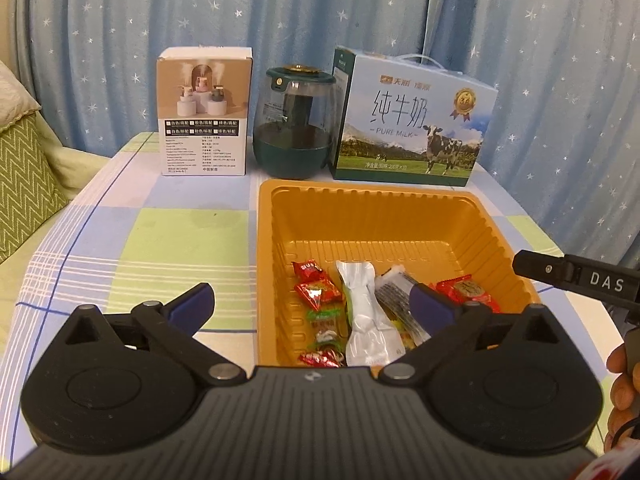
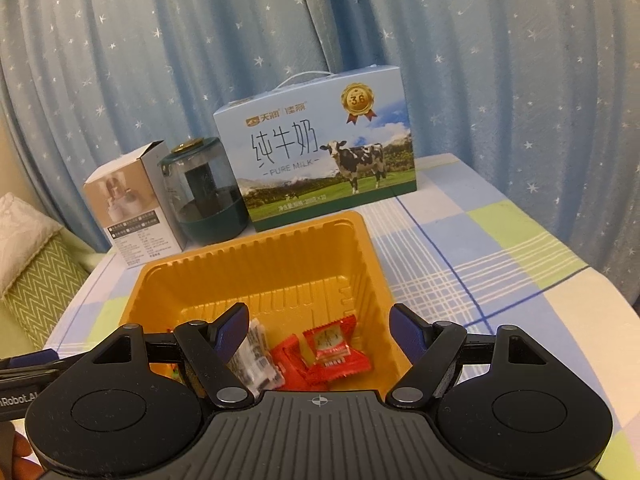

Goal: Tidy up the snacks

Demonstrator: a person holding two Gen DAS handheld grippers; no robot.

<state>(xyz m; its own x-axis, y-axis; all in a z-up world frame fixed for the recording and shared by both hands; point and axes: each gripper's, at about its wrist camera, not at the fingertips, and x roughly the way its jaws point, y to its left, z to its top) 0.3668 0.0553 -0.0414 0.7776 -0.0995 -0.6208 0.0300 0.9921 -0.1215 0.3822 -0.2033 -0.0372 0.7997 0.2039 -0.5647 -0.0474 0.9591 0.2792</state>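
An orange plastic tray [image 1: 400, 216] sits on the checked tablecloth and holds several wrapped snacks: red candies [image 1: 316, 292], a long white packet [image 1: 362, 312] and a red packet [image 1: 466, 290]. My left gripper [image 1: 310, 308] is open and empty, hovering over the tray's near left edge. My right gripper [image 2: 320, 330] is open and empty above the tray's [image 2: 256, 264] near end, over red packets [image 2: 334, 346] and a clear striped packet [image 2: 256, 356]. Part of the right gripper shows at the right edge of the left wrist view.
Behind the tray stand a white humidifier box [image 1: 204, 114], a dark green jar [image 1: 294, 124] and a blue pure-milk carton [image 1: 412, 120]. A starry blue curtain hangs behind. A green zigzag cushion [image 1: 24, 184] lies left of the table.
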